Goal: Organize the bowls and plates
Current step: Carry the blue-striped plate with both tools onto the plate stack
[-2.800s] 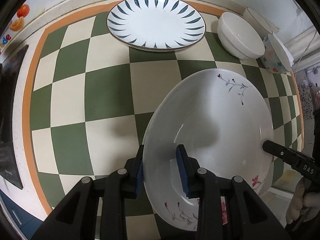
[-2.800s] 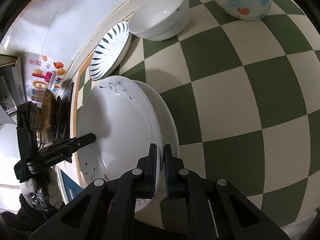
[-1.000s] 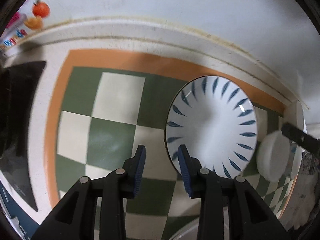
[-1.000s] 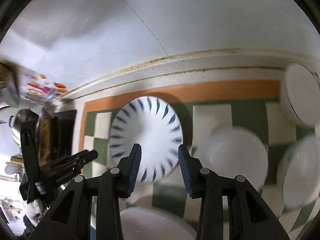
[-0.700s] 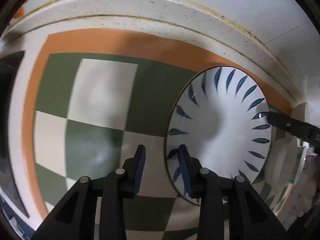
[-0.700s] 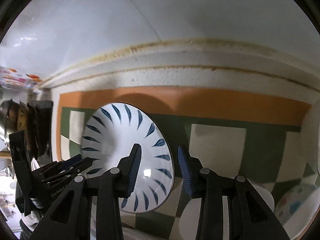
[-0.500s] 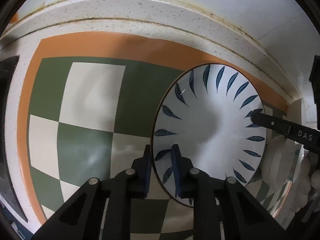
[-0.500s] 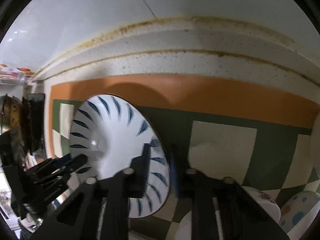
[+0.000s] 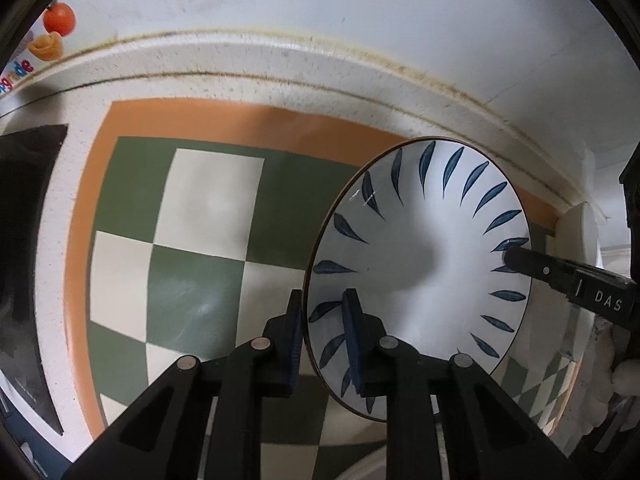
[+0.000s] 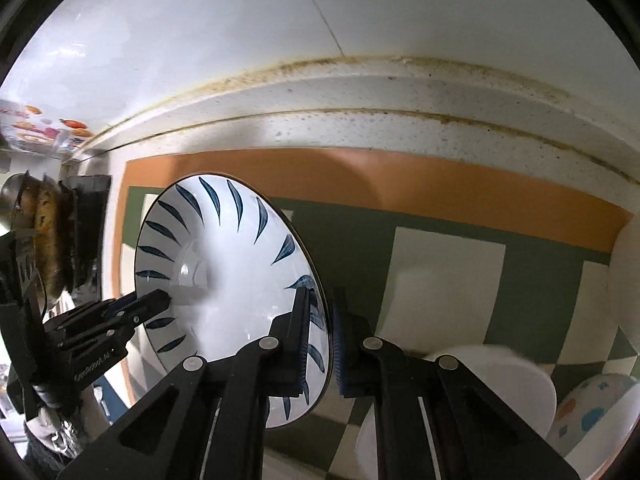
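A white plate with blue leaf marks [image 9: 420, 272] is gripped on both sides over the green-and-cream checked mat [image 9: 192, 276]. My left gripper [image 9: 323, 320] is shut on its left rim, one pad under and one pad on the face. In the right wrist view my right gripper [image 10: 322, 326] is shut on the opposite rim of the same plate [image 10: 232, 280], which looks tilted. Each gripper shows in the other's view: the right gripper [image 9: 560, 276] at the plate's far edge, the left gripper [image 10: 120, 312] likewise. I cannot tell whether the plate still touches the mat.
A white bowl [image 10: 492, 384] and a bowl with coloured dots [image 10: 592, 408] sit to the right. Another white plate's rim [image 9: 360, 466] shows below. The speckled counter ledge and wall [image 9: 320, 20] stand close behind. A black appliance [image 9: 24, 240] lies at the left.
Both grippers let go of the white flowered plate, moved to the blue-leaf plate at the back, straddled its opposite rims and shut on them.
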Demonstrator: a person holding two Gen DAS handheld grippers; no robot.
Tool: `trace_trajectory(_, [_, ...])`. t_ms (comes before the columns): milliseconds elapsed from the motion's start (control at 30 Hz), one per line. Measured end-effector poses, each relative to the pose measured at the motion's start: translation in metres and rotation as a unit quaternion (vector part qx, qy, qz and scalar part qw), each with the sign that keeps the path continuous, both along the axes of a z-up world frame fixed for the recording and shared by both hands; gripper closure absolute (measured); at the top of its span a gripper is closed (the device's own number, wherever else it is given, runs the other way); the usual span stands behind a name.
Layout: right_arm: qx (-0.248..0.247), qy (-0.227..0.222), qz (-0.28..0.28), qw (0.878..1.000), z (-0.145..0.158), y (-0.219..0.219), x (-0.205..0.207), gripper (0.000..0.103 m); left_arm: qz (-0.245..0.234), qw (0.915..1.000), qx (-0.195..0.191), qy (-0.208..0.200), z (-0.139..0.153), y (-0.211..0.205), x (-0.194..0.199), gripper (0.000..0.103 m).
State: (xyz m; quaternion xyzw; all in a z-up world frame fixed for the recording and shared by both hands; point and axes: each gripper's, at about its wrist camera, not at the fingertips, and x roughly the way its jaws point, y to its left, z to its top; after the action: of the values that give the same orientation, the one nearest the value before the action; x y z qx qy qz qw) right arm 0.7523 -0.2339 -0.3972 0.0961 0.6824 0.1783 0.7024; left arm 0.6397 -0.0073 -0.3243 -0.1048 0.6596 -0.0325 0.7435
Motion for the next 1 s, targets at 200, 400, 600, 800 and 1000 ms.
trace_trajectory(200, [0.011, -0.019, 0.004, 1.0, 0.037, 0.0, -0.031, 0.091, -0.012, 0.9997, 0.0, -0.022, 0.034, 0.006, -0.021, 0.086])
trace_trajectory(400, [0.027, -0.033, -0.003, 0.999, 0.067, -0.006, -0.083, 0.091, -0.031, 0.999, 0.001, -0.031, 0.055, 0.0, -0.056, 0.086])
trace_trajectory(600, [0.034, -0.026, -0.012, 0.999, 0.075, -0.022, -0.15, 0.091, -0.053, 0.9984, -0.001, -0.021, 0.054, -0.016, -0.104, 0.086])
trace_trajectory(800, [0.044, -0.004, -0.031, 0.999, 0.055, -0.036, -0.206, 0.091, -0.078, 0.9969, -0.001, 0.009, 0.036, -0.031, -0.146, 0.086])
trace_trajectory(1000, [0.05, 0.025, -0.051, 0.997, 0.025, -0.05, -0.248, 0.091, -0.092, 0.9951, 0.004, 0.037, 0.009, -0.042, -0.163, 0.086])
